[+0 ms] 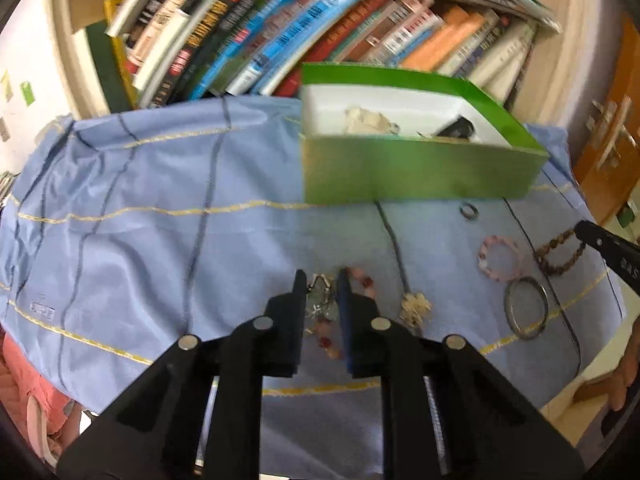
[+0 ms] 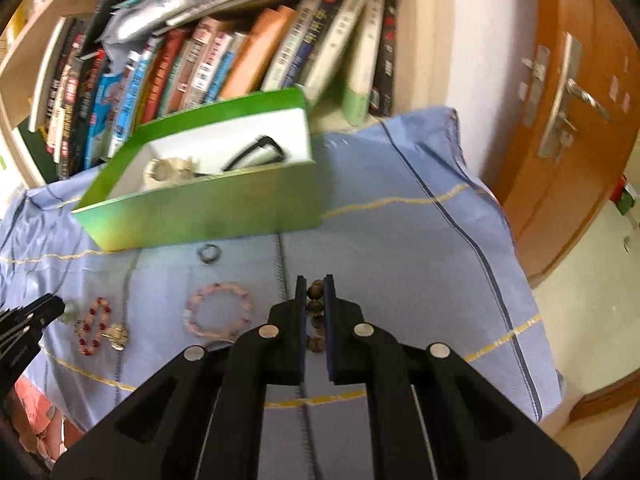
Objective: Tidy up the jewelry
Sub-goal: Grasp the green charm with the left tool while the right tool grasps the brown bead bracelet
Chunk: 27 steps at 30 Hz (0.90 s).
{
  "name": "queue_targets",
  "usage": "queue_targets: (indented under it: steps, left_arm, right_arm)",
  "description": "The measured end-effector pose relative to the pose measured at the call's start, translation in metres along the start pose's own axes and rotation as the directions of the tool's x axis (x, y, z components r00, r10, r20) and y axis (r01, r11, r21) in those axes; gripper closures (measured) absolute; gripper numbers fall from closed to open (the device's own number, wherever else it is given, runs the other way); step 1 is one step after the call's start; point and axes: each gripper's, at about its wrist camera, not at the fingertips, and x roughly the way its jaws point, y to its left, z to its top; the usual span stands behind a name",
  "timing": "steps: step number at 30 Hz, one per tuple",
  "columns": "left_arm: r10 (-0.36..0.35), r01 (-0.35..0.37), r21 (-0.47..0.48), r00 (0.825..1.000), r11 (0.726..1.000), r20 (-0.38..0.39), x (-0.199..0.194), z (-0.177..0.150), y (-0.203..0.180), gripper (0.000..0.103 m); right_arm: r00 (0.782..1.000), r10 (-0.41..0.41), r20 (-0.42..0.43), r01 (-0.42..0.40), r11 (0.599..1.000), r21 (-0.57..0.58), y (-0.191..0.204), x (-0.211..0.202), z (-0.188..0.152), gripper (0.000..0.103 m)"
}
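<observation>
I judge the job about half done: the green box (image 2: pixel 208 208) already holds a pale bracelet (image 2: pixel 164 170) and a black piece (image 2: pixel 256 154). My right gripper (image 2: pixel 316 292) is pinched nearly closed on the brown bead bracelet (image 2: pixel 316 312), in front of the box. My left gripper (image 1: pixel 320 280) is clamped on a silvery piece (image 1: pixel 320 286). The dark ring (image 2: pixel 209 253), pink bracelet (image 2: pixel 218 310), red bracelet (image 2: pixel 93 330) and metal bangle (image 1: pixel 526 308) lie before the box.

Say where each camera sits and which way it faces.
Left wrist: on the left gripper, facing down at the blue cloth; its fingers pinch a red-beaded bracelet.
Right wrist: on the right gripper, facing likewise; its fingers pinch a brown bead bracelet.
Shared: green box, pink bracelet, bookshelf.
</observation>
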Motion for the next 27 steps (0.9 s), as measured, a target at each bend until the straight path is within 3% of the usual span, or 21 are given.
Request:
queue_targets:
  steps: [7, 9, 13, 16, 27]
  left_arm:
    - [-0.030, 0.030, 0.021, 1.000, 0.999, -0.007, 0.005, -0.001, -0.010, 0.087]
    - [-0.026, 0.026, 0.000, 1.000, 1.000, -0.003, 0.004, 0.001, -0.003, 0.087]
    - [0.023, -0.023, -0.063, 1.000, 0.998, -0.007, 0.006, 0.004, 0.021, 0.076]
    - [0.040, -0.043, -0.087, 0.999, 0.995, -0.033, 0.012, 0.003, 0.032, 0.075]
    - [-0.040, 0.044, 0.057, 0.996, 0.997, -0.079, 0.012, -0.018, -0.002, 0.069]
  right_arm:
    - [0.995, -0.075, -0.073, 0.077, 0.996, 0.036, -0.027, 0.014, -0.016, 0.095]
    - [0.993, -0.075, -0.094, 0.078, 0.996, 0.033, -0.028, 0.017, -0.020, 0.090]
    - [0.993, -0.070, -0.090, 0.073, 0.997, 0.027, -0.026, 0.017, -0.021, 0.070]
    - [0.993, -0.071, -0.096, 0.073, 0.997, 0.018, -0.023, 0.021, -0.021, 0.069]
    - [0.989, -0.095, -0.109, 0.097, 0.995, 0.006, -0.018, 0.028, -0.018, 0.069]
